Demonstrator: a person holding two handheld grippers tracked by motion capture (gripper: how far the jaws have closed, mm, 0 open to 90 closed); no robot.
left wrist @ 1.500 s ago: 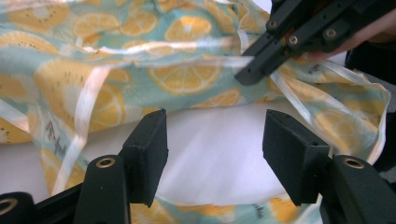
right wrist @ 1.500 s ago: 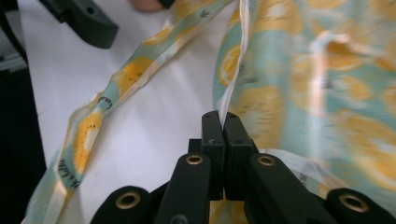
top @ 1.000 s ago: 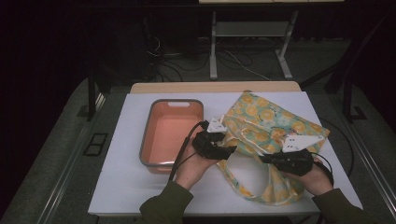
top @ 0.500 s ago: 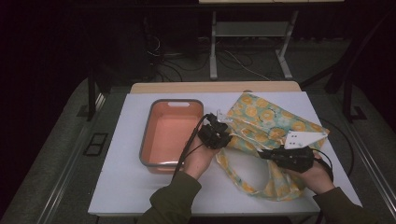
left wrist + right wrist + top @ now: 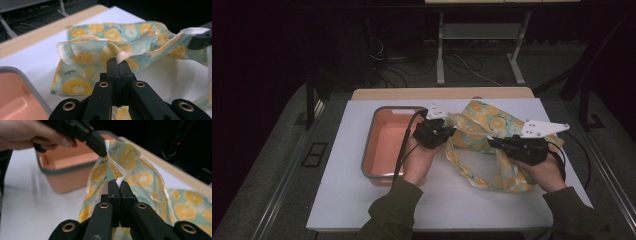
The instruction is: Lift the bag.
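A teal cloth (image 5: 482, 118) printed with orange slices lies on the right half of the white table top (image 5: 462, 205). My left gripper (image 5: 450, 131) is shut on the cloth's white hem, seen close in the left gripper view (image 5: 117, 62). My right gripper (image 5: 492, 142) is shut on the same hem further along (image 5: 117, 185). The hem stretches between the two grippers, raised off the table. The cloth (image 5: 82, 57) hangs in folds below it. The left gripper (image 5: 97, 145) appears at the top of the right gripper view, pinching the cloth (image 5: 145, 177).
An orange bin with a grey rim (image 5: 367, 150) stands left of the cloth, under my left hand; its wall (image 5: 65, 182) sits close behind the hem. A wooden strip (image 5: 442, 93) edges the table's far side. Cables and a stand lie on the dark floor beyond.
My left gripper rolled over and closed on the cloth's hem. Both hands have risen, lifting the hem off the table between them.
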